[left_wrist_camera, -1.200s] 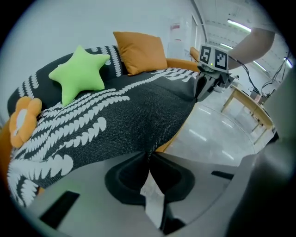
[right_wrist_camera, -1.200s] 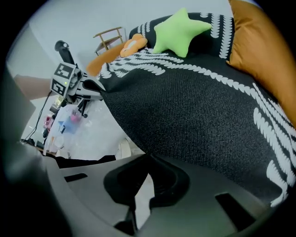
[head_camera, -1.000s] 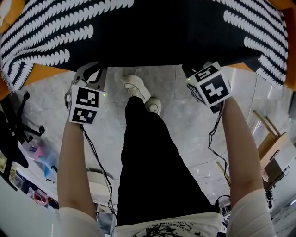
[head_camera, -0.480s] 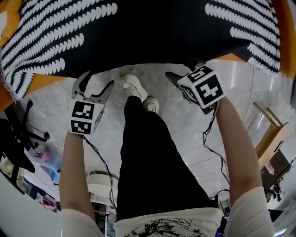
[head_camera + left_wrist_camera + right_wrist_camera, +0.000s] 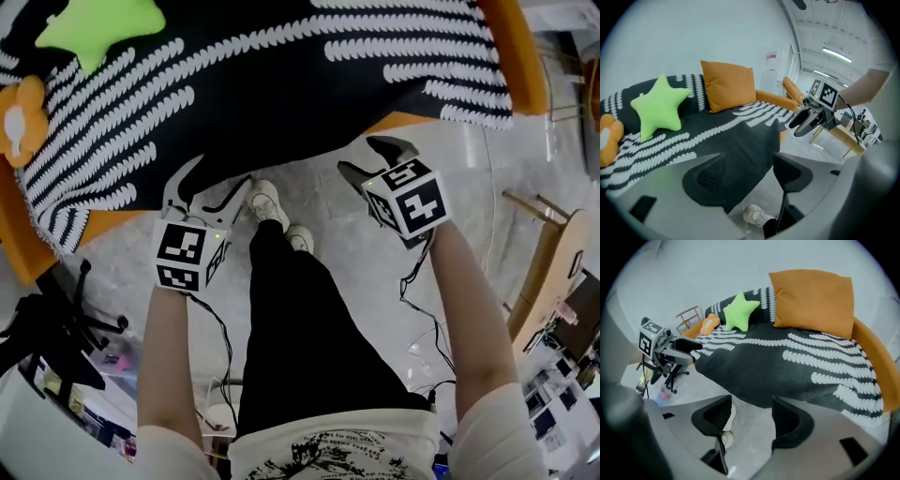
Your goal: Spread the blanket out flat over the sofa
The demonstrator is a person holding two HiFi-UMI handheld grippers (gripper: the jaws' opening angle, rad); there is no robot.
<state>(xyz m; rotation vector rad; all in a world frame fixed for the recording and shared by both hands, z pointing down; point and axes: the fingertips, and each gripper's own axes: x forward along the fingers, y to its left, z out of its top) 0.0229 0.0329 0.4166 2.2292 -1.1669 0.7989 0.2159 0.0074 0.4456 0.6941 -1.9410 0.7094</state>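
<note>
my jaws have just opened on both sides: left gripper (image 5: 210,186) and right gripper (image 5: 365,157) stand apart, empty, backed off the blanket (image 5: 281,80), which lies flat over the sofa (image 5: 514,58), so the spread looks done

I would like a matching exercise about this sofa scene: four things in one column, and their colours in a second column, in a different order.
Things:
1. star pillow
2. square cushion
3. blanket
4. shoes

Colours:
A. white
B. black with white stripes
C. green
D. orange

Pairs: 1-C, 2-D, 3-B, 4-A
</note>
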